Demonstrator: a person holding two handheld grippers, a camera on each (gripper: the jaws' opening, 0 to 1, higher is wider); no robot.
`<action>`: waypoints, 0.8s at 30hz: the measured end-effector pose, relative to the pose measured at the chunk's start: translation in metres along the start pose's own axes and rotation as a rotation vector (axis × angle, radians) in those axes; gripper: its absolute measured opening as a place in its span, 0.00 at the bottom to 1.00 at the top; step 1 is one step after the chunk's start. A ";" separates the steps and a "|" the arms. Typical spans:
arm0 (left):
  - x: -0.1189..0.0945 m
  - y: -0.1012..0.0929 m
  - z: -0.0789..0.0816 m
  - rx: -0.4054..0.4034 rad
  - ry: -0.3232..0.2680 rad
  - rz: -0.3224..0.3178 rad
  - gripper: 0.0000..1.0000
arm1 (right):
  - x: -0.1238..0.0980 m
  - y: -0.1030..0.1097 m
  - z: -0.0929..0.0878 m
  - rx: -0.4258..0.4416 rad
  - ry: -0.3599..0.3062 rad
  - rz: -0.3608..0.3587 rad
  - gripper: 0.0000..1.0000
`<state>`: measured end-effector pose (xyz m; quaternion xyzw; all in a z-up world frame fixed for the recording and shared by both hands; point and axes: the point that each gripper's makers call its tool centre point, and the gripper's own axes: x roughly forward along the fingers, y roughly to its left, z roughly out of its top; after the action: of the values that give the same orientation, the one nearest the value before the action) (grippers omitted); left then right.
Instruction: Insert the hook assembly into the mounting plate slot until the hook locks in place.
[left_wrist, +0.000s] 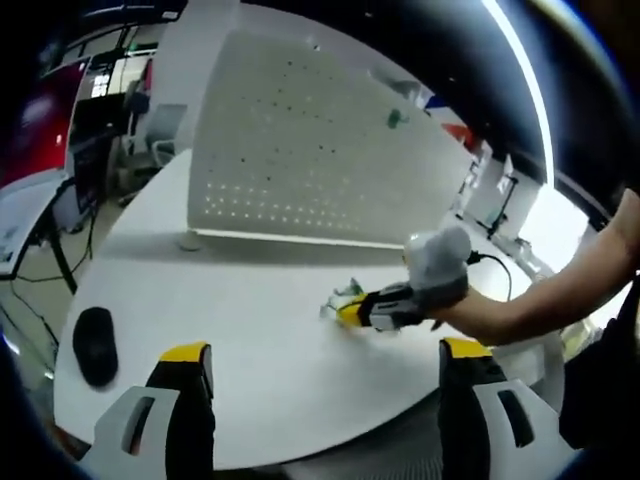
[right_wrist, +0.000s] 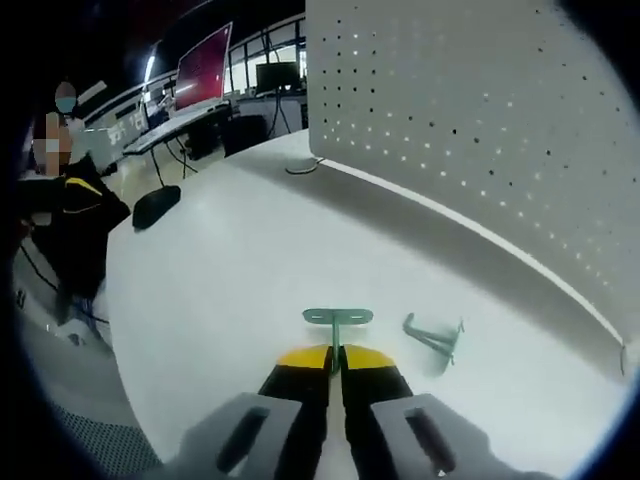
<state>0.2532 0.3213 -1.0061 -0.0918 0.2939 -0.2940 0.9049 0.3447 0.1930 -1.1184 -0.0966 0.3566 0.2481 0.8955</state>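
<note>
- An office surrounds a white table (left_wrist: 250, 330); desks and monitors stand behind it, and a person in dark clothes sits at the far left of the right gripper view.
- At the left of the left gripper view a black mouse (left_wrist: 95, 345) lies near the table's edge, well apart from everything else.
- The left gripper (left_wrist: 325, 365) hovers above the near edge with its yellow-tipped jaws wide apart and nothing between them.
- Across the back of the table stands the white perforated mounting plate (left_wrist: 320, 150), upright, its rows of small slots facing the grippers.
- Right of centre in the left gripper view, the right gripper (left_wrist: 345, 310) reaches in low over the table, carried by a bare forearm.
- In the right gripper view the right gripper (right_wrist: 336, 352) has its jaws pressed together on the stem of a green hook assembly (right_wrist: 338, 318); the hook's flat crossbar lies crosswise just past the jaw tips.
- A second, grey metal hook (right_wrist: 435, 338) lies loose on the table just right of the held one.
- The mounting plate (right_wrist: 480, 130) rises ahead and to the right of the held hook, well apart from it, so the right gripper is the nearer one to work with.
- I judge the coming move needs the hook lifted and swung right toward the plate, crossbar presented squarely to a slot.
</note>
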 end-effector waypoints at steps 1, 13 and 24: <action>0.000 0.001 0.001 0.001 -0.002 0.001 0.95 | -0.001 0.000 0.003 0.045 -0.007 0.005 0.01; 0.001 0.002 0.024 0.012 -0.049 -0.008 0.95 | -0.025 -0.006 0.038 0.305 -0.077 0.090 0.00; 0.011 0.005 0.053 0.022 -0.103 -0.044 0.92 | -0.075 0.002 0.061 0.669 -0.146 0.259 0.00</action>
<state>0.2940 0.3184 -0.9698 -0.1035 0.2413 -0.3119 0.9131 0.3335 0.1879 -1.0227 0.2657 0.3622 0.2353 0.8619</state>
